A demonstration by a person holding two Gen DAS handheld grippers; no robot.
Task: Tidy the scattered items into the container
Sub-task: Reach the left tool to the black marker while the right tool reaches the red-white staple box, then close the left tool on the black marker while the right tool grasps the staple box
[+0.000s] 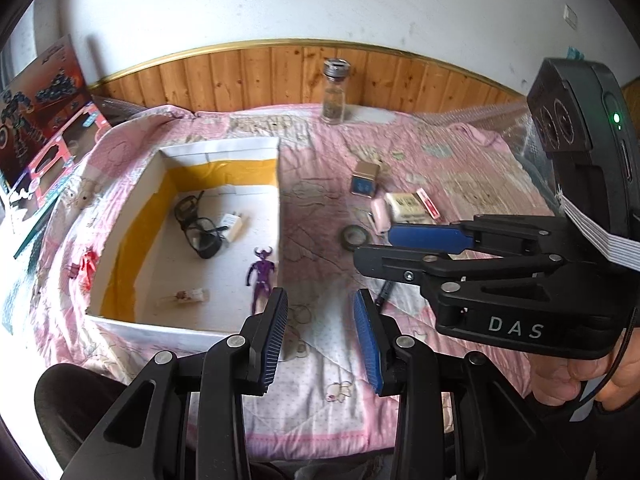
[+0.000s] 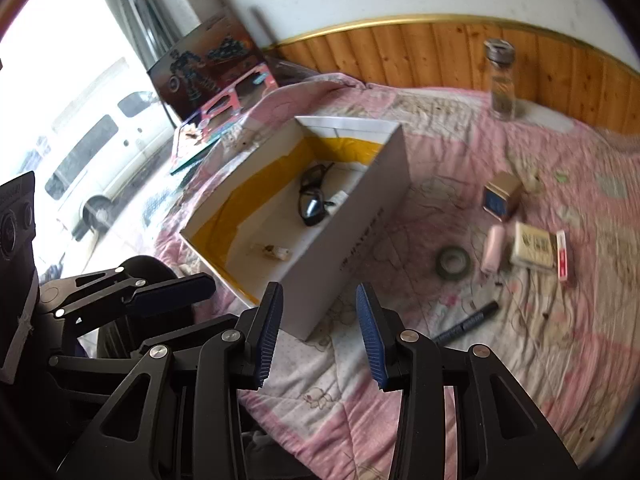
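Pose: left gripper (image 1: 320,336) and right gripper (image 2: 319,332) hover side by side above the bed's (image 1: 460,168) near edge.
Box: box (image 2: 360,224) holds glasses (image 1: 198,228), charger (image 1: 234,226), purple figure (image 1: 261,276).
Scattered: tape (image 2: 453,262), pen (image 2: 466,322), cartons (image 2: 532,246), jar (image 2: 502,80) right of box.
Grippers: both jaws wide, empty.

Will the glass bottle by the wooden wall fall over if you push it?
Probably. The glass bottle is tall and narrow and stands upright on the soft quilt, so a nudge could tip it. Being round, it might then roll. Glass can be slippery.
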